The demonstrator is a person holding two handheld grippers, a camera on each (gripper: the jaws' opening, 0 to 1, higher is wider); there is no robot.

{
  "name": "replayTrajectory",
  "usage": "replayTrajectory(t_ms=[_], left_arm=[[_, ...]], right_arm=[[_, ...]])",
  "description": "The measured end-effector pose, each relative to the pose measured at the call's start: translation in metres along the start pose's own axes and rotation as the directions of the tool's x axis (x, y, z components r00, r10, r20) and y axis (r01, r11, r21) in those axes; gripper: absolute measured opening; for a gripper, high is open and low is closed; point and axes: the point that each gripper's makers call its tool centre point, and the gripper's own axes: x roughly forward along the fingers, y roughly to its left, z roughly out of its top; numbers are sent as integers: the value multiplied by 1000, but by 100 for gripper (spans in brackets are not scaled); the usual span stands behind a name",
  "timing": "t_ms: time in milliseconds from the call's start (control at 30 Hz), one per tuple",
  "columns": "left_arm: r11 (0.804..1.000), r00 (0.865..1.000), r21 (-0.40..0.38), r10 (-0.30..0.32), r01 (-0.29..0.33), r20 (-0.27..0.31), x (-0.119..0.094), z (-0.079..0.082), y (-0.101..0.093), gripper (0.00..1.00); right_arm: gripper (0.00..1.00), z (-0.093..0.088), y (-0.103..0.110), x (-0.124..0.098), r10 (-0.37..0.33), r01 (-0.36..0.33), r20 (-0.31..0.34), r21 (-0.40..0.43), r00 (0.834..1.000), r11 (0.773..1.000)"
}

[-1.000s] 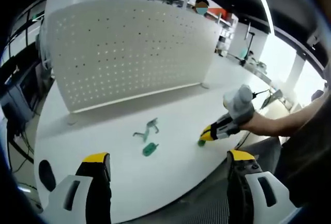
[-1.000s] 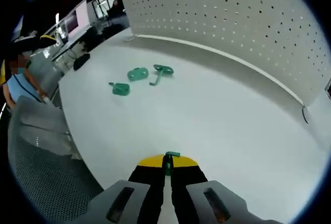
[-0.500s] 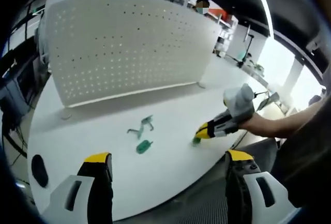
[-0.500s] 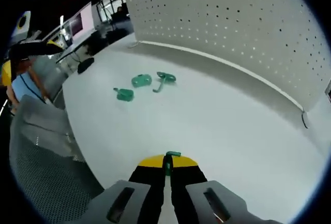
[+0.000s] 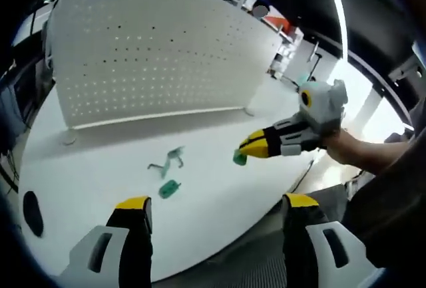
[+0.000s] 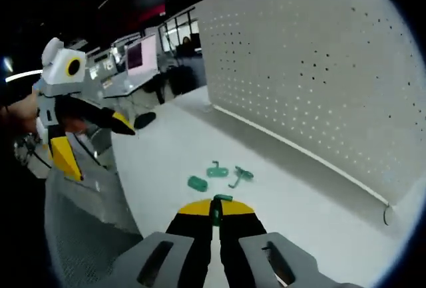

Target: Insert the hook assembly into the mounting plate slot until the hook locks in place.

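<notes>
Carrying a small green part (image 6: 216,207) pinched in my right hand-held gripper (image 6: 214,216) above the white desk (image 6: 293,195), I am steering toward the green pieces (image 6: 219,173) near the pegboard (image 6: 319,68); my left hand-held gripper (image 5: 213,209) is hanging open, ready to brace them.

Two small green plastic hook parts (image 5: 168,175) lie on the white counter (image 5: 93,175), in front of the upright white perforated pegboard (image 5: 153,55).
</notes>
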Motion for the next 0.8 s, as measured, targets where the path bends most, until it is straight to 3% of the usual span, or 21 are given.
replayTrajectory(t_ms=[233, 500, 667, 733, 800], left_arm=[[999, 999, -6, -31, 31, 13, 5, 9, -5, 72], [996, 996, -38, -83, 84, 17, 6, 12, -13, 59], [988, 990, -64, -140, 141, 19, 7, 12, -24, 47], [983, 987, -78, -162, 163, 20, 7, 12, -27, 44], [979, 983, -94, -182, 183, 25, 6, 12, -29, 40]], right_arm=[[0, 33, 26, -8, 66, -61, 71, -72, 995, 996], [0, 44, 49, -11, 136, -125, 99, -105, 986, 986], [0, 51, 71, -14, 210, -186, 115, -184, 971, 965], [0, 55, 81, -17, 252, -225, 131, -193, 959, 955], [0, 61, 92, -21, 307, -263, 150, -258, 940, 930]])
